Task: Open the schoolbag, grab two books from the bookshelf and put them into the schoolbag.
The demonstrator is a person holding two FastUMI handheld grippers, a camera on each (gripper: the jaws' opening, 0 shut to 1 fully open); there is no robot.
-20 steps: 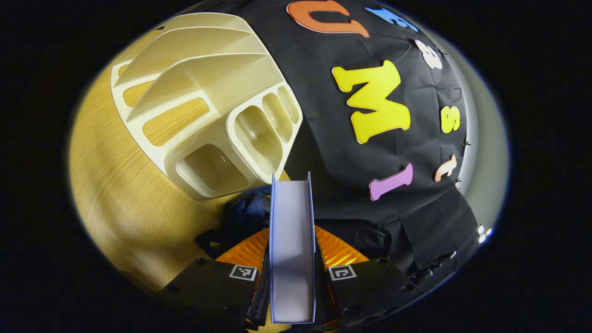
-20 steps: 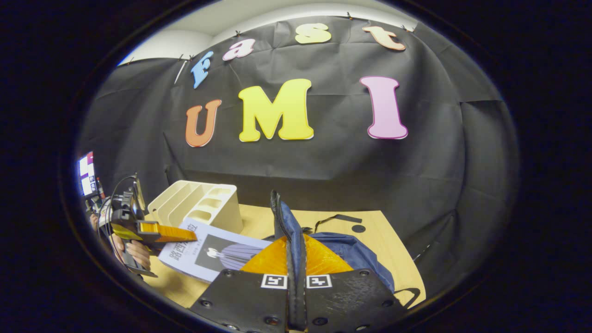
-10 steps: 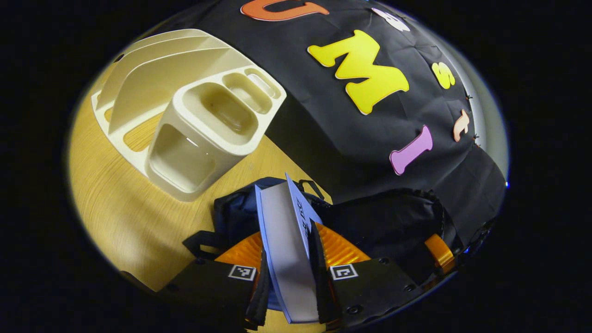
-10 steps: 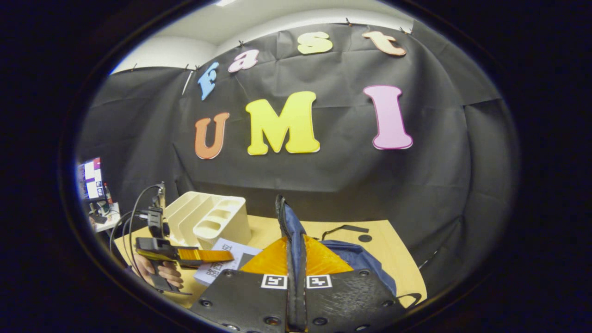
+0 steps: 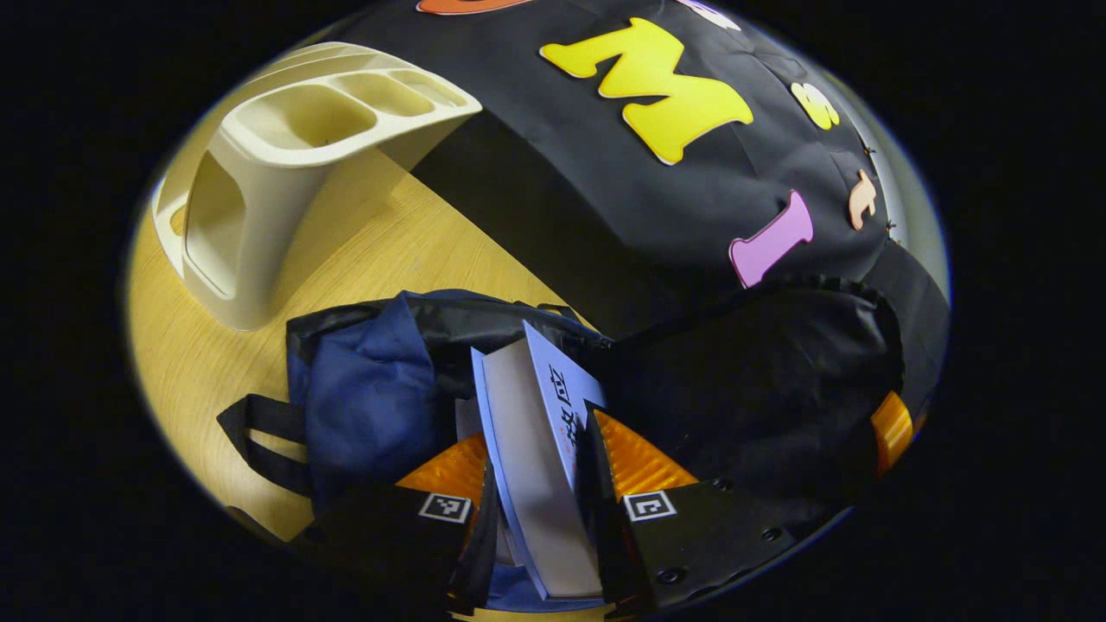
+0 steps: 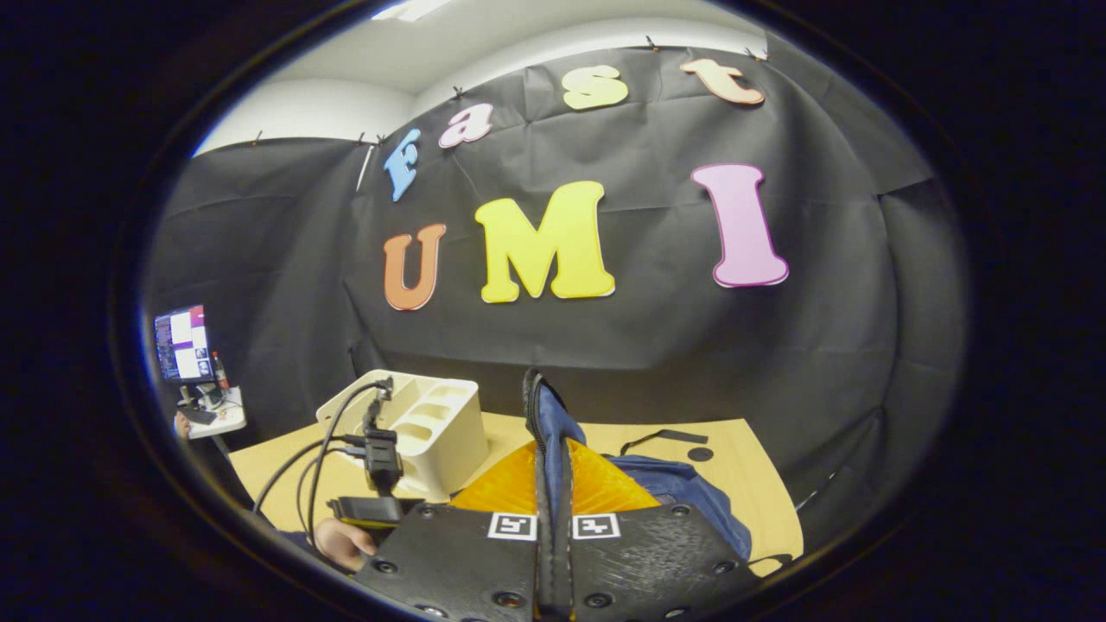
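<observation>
Your left tongs [image 5: 540, 484], closed on the book [image 5: 536, 458], had carried it from beside the bookshelf [image 5: 259, 173] into the schoolbag [image 5: 380, 389] mouth, which your right tongs [image 6: 553, 484], clamped on its rim, held open.

Beyond your right jaws, far left, you have a monitor [image 6: 183, 343] on a small stand [image 6: 212, 421].

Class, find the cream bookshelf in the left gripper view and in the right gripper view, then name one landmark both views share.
Left gripper view: the bookshelf stands upper left on the wooden table.
Right gripper view: it stands lower left of centre, behind a cabled gripper.
Shared landmark: the blue schoolbag, beside the bookshelf in both.
</observation>
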